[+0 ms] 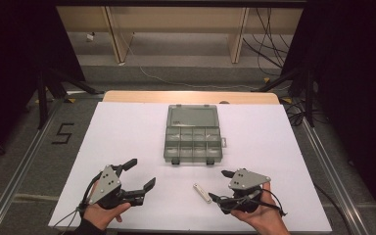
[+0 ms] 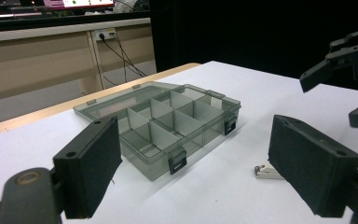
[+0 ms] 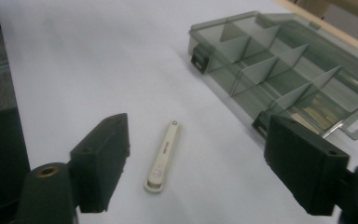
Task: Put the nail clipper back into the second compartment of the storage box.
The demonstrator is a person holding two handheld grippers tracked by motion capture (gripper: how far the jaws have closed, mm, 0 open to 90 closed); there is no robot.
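Observation:
A smoky transparent organiser box (image 1: 193,142) lies open in the middle of the white table cover, its lid (image 1: 192,116) folded flat behind and its divided compartments looking empty. A small white stick-shaped object (image 1: 201,193) lies flat on the cover in front of the box. My left gripper (image 1: 143,172) is open near the front left, with nothing between its jaws. Open as well, my right gripper (image 1: 218,185) sits just right of the white stick. In the right gripper view the stick (image 3: 163,156) lies between and just beyond the open jaws. The left gripper view shows the box (image 2: 168,126) ahead.
The white cover (image 1: 127,132) spreads over a wooden table (image 1: 191,96). Black stands and cables stand on the floor beyond both far corners. A metal rail (image 1: 19,171) runs along the left side, another along the right. A wooden bench stands behind.

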